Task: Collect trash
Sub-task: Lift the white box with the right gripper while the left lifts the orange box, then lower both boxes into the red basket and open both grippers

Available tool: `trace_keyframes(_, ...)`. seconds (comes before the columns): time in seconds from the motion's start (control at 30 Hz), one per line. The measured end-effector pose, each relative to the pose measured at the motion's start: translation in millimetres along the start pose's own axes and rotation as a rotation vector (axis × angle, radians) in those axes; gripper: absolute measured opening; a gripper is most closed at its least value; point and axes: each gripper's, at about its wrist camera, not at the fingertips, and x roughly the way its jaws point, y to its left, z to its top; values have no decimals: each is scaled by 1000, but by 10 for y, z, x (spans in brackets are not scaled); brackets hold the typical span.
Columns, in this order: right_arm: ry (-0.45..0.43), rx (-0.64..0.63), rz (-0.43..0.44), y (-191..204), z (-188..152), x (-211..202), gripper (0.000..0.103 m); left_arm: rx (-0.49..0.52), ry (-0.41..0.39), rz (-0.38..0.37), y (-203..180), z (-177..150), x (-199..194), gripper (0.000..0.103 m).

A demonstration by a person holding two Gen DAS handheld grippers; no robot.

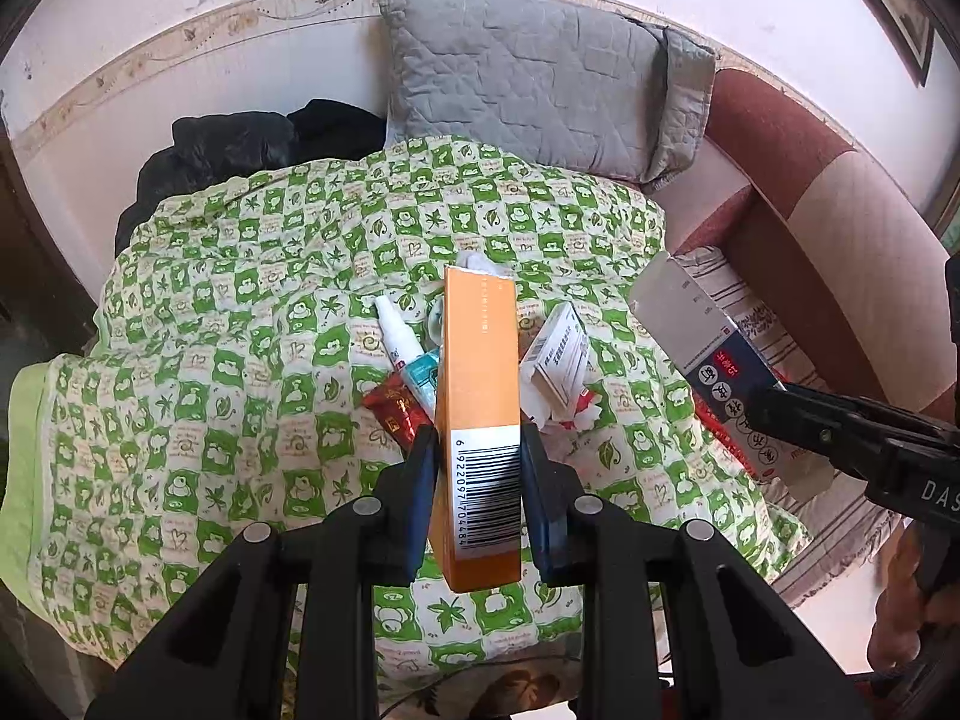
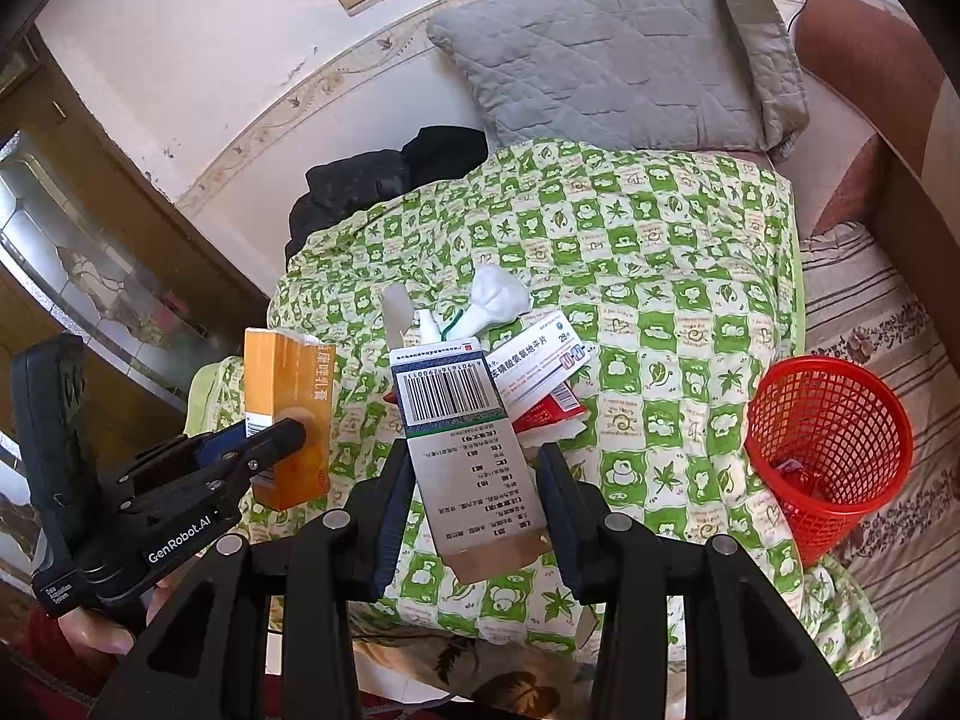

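The left gripper (image 1: 478,450) is clamped on a tall orange cardboard box (image 1: 478,396) with a white barcode label, its blue-padded fingers (image 1: 423,480) pressing both long sides, and the box is lifted above the green-and-white checked quilt (image 1: 240,330) that covers the bed. In the right wrist view this same orange box (image 2: 288,414) shows at the far left of the quilt, pinched by the left gripper (image 2: 294,429), with a person's hand (image 2: 96,630) below on the handle.

The right gripper (image 2: 474,480) is closed on a white and dark blue carton (image 2: 462,444) printed with a barcode and small text, its open flap end pointing back toward the camera; the carton is held above the quilt. From the left wrist view the same carton (image 1: 714,360) hangs over the quilt's right edge.

On the quilt, beyond both held boxes, lies a small heap of litter: a white tube (image 1: 393,336), a red wrapper (image 1: 393,411), a white medicine box (image 1: 555,360) and a crumpled white tissue (image 2: 495,300).

A red plastic mesh basket (image 2: 828,444) stands at the quilt's right edge, on the striped sheet, with something red lying in its bottom. A grey quilted pillow (image 1: 528,78) rests at the far end of the quilt, against the wall, and a dark black garment (image 1: 240,150) is bunched at the quilt's far left corner.
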Motion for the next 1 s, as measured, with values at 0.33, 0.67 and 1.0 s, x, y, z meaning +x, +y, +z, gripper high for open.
trace_keyframes(0.33, 1, 32, 5, -203, 15, -77, 45, 19, 11, -13, -176, 58, 46, 25)
trace_keyframes(0.67, -11, 147, -42, -799, -17, -321, 45, 57, 49, -108, -581, 118, 191, 25)
trace_keyframes(1.0, -26, 364, -120, -1850, -176, -636, 45, 147, 159, -249, -1403, 282, 641, 26)
